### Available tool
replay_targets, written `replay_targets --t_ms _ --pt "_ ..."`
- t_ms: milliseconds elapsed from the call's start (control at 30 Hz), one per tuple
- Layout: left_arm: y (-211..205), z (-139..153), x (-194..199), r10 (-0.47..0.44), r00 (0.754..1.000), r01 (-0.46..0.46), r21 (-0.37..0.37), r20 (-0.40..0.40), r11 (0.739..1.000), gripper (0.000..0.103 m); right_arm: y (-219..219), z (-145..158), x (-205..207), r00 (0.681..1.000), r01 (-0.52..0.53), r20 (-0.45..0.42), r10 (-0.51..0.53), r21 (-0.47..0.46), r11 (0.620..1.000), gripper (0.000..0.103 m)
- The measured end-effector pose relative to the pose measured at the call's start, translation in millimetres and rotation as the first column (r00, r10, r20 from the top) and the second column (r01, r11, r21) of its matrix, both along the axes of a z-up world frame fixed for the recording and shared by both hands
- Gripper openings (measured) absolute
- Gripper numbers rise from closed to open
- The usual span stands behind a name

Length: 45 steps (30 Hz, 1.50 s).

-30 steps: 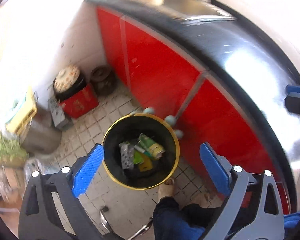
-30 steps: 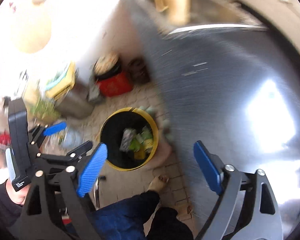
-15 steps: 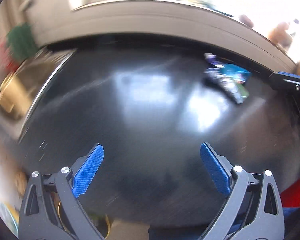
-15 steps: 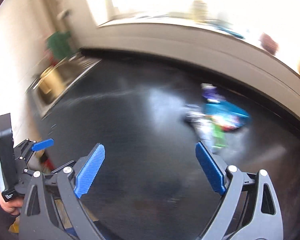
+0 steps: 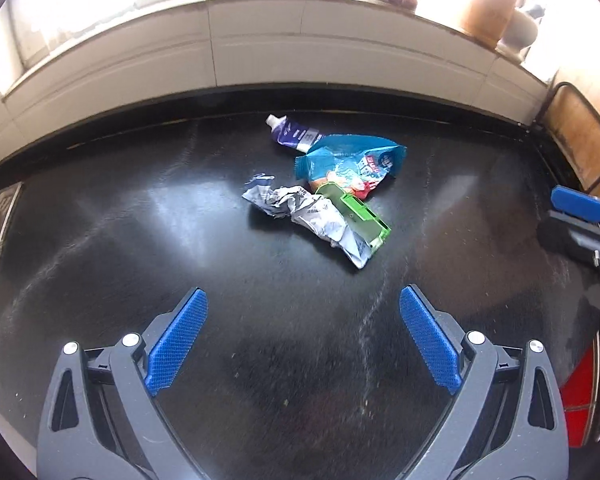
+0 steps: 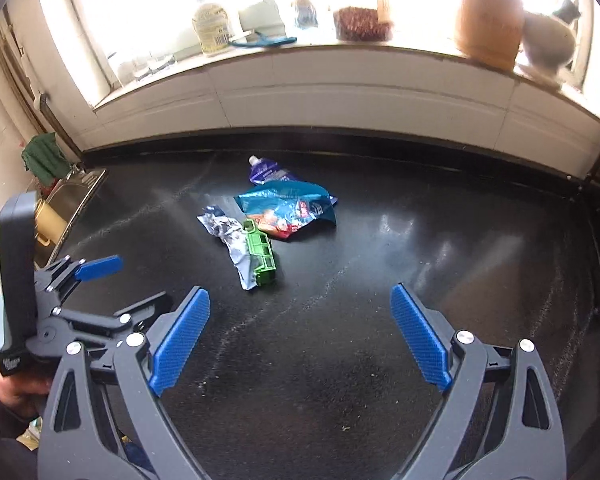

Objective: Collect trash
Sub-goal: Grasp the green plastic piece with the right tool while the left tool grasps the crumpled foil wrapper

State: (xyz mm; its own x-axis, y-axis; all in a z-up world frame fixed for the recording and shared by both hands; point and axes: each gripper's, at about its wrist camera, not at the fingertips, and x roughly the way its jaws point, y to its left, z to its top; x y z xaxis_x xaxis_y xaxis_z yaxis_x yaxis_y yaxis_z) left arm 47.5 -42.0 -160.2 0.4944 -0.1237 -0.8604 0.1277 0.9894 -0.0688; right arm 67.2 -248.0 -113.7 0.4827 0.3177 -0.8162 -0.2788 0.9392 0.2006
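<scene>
A small heap of trash lies mid-counter on the black worktop: a purple squeeze tube, a blue snack bag, a crumpled silver wrapper and a green box. The same heap appears in the right wrist view: tube, bag, wrapper, box. My left gripper hangs open above bare counter, short of the heap. My right gripper is open too, nothing between its fingers, with the heap ahead to its left.
A white tiled upstand and a bright windowsill with bottles, a brush and jars run behind the counter. A sink sits at the left end. A wire rack stands at the right. A red cabinet front shows below.
Both grippers swung up and away from the yellow-rimmed bin on the floor to face the black counter and the trash heap. Both stayed open throughout.
</scene>
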Motion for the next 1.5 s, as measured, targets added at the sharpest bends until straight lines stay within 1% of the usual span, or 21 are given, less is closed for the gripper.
replay_targets --t_ms 133,200,300,367,400,533,700,767,800,967,1067,1233,1400,1433,1500 --pt "2 -14 19 0.020 0.999 -0.020 0.018 -0.030 1.000 0.094 12 -20 20 0.998 -0.050 -0.046 0.051 0.022 0.999 0.089" --pt "6 -22 28 0.028 0.998 -0.027 0.025 -0.048 0.999 0.094 19 -34 32 0.994 -0.076 -0.077 0.078 0.028 0.997 0.086" --pt "17 -32 35 0.047 0.996 -0.045 0.034 -0.071 0.998 0.094 34 -56 49 0.985 -0.126 -0.116 0.128 0.025 0.992 0.079" --pt "27 -39 41 0.070 0.993 -0.068 0.025 -0.094 0.997 0.094 44 -71 62 0.976 -0.156 -0.147 0.158 0.026 0.987 0.072" --pt "30 -42 43 0.077 0.992 -0.076 0.019 -0.102 0.997 0.094 46 -75 66 0.974 -0.164 -0.154 0.166 0.029 0.986 0.071" --pt "34 -49 54 0.085 0.988 -0.084 0.010 -0.127 0.996 0.094 55 -94 84 0.959 -0.195 -0.202 0.201 0.048 0.980 0.059" --pt "27 -55 72 0.068 0.988 -0.069 0.000 -0.142 0.998 0.094 60 -108 90 0.942 -0.220 -0.235 0.239 0.107 0.970 0.043" --pt "23 -56 78 0.061 0.987 -0.063 -0.005 -0.147 0.998 0.094 60 -111 91 0.936 -0.218 -0.250 0.249 0.147 0.965 0.025" --pt "22 -56 80 0.057 0.988 -0.059 -0.008 -0.146 0.998 0.094 58 -110 90 0.938 -0.208 -0.247 0.243 0.157 0.965 0.022" --pt "16 -57 94 0.038 0.988 -0.046 -0.044 -0.153 0.998 0.094 47 -99 86 0.955 -0.167 -0.217 0.203 0.177 0.970 0.022" --pt "10 -61 102 0.034 0.985 -0.047 -0.069 -0.170 0.996 0.094 44 -97 82 0.961 -0.152 -0.206 0.182 0.154 0.976 0.022" --pt "4 -72 112 0.032 0.977 -0.055 -0.107 -0.210 0.993 0.094 40 -104 75 0.966 -0.104 -0.221 0.132 0.134 0.985 0.022" --pt "-6 -70 109 0.022 0.986 -0.042 -0.119 -0.166 0.992 0.094 25 -109 68 0.961 -0.103 -0.241 0.139 0.157 0.982 0.022" --pt "-8 -68 108 0.027 0.988 -0.043 -0.101 -0.152 0.994 0.094 25 -106 63 0.964 -0.105 -0.229 0.138 0.153 0.983 0.022" --pt "-11 -71 106 0.020 0.988 -0.023 -0.019 -0.156 1.000 0.094 22 -102 57 0.968 -0.101 -0.212 0.131 0.143 0.984 0.022"
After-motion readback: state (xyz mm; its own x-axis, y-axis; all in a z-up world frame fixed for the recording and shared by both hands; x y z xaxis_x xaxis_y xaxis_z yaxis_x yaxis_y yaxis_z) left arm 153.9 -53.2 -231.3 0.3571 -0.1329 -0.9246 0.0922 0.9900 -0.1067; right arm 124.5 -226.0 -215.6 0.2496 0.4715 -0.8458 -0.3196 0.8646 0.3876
